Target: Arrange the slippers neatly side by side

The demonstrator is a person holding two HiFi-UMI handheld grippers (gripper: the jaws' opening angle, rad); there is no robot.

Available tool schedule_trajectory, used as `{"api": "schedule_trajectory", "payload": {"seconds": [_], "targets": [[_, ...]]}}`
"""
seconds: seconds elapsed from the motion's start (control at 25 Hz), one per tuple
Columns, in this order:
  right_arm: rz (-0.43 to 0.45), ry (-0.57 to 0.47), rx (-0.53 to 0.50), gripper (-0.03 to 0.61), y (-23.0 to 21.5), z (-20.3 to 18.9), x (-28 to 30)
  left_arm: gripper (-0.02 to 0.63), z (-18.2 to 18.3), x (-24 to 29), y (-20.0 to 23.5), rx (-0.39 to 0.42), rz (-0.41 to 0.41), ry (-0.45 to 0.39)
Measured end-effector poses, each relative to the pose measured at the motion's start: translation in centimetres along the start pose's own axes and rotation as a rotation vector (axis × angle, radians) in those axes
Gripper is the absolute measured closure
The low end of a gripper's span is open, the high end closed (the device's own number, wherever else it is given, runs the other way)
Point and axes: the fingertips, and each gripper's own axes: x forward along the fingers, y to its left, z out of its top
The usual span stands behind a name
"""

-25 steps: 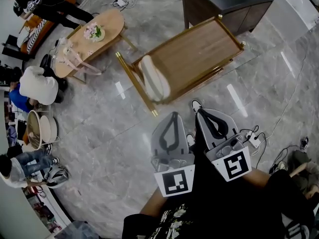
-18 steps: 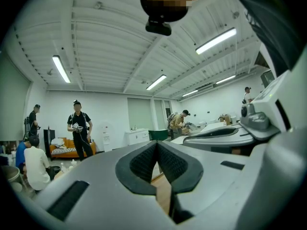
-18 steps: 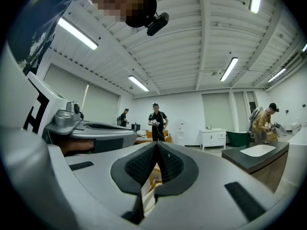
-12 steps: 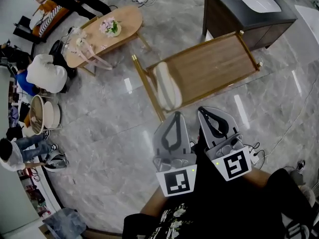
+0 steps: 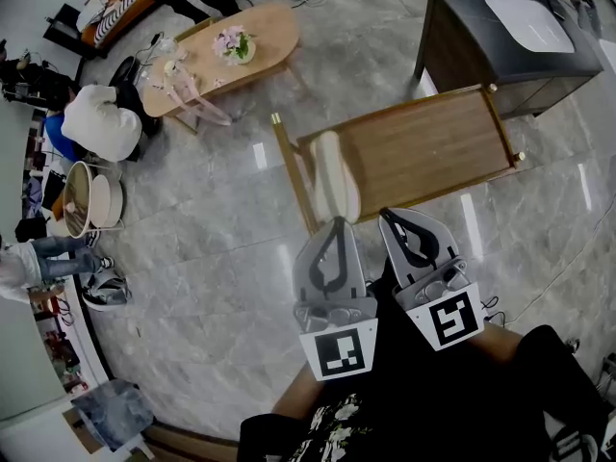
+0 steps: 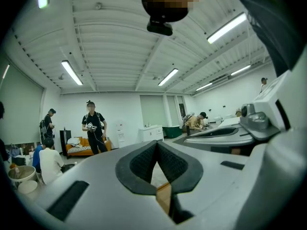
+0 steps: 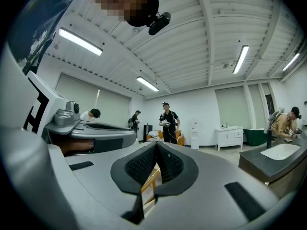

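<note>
Staging the pickup: left tool [image 5: 337, 224] and right tool [image 5: 393, 219] both clenched, empty, near the slippers [image 5: 334, 173] on the tabletop [image 5: 433, 142]. Next I open and reach in.

**Grey marble floor, white hall**

Glossy grey marble floor [image 5: 212, 258] (light streaks mirrored in it). An oval wooden table [image 5: 274, 32] stands well apart from a dark cabinet [image 5: 472, 27]. White walls [image 6: 124, 107], ribbed ceiling [image 6: 120, 42] with strip lights [image 6: 72, 72], orange sofa [image 6: 79, 150].
</note>
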Motion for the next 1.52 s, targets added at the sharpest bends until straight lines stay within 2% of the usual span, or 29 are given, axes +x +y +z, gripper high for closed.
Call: {"api": "schedule_trajectory", "payload": {"seconds": [0.36, 0.56, 0.72, 0.8, 0.96, 1.04, 1.24, 1.52], "targets": [[0.047, 0.008, 0.032, 0.580, -4.3, -0.2, 1.4, 0.615, 0.3, 4.1, -1.0, 0.004, 0.047, 0.040], [0.064, 0.007, 0.044, 0.580, -7.6, -0.9, 2.3, 0.615, 0.1, 6.2, -1.8, 0.002, 0.095, 0.064], [0.113, 0.013, 0.070, 0.580, -8.7, -1.4, 2.9, 0.615, -0.3, 7.1, -2.0, -0.001, 0.141, 0.091], [0.147, 0.008, 0.046, 0.580, -9.0, -1.4, 3.3, 0.615, -0.4, 7.3, -1.9, -0.008, 0.173, 0.108], [0.232, -0.008, -0.089, 0.580, -8.6, -1.9, 4.2, 0.615, -1.0, 7.3, -1.3, -0.001, 0.223, 0.151], [0.259, -0.015, -0.121, 0.580, -8.5, -2.3, 4.7, 0.615, -1.6, 7.1, -0.8, -0.004, 0.248, 0.171], [0.265, 0.029, -0.104, 0.580, -8.5, -4.2, 5.5, 0.615, -3.2, 6.7, 0.3, -0.015, 0.290, 0.205], [0.277, 0.097, -0.134, 0.580, -8.3, -6.8, 6.3, 0.615, -6.0, 7.7, 0.4, -0.074, 0.254, 0.237]]}}
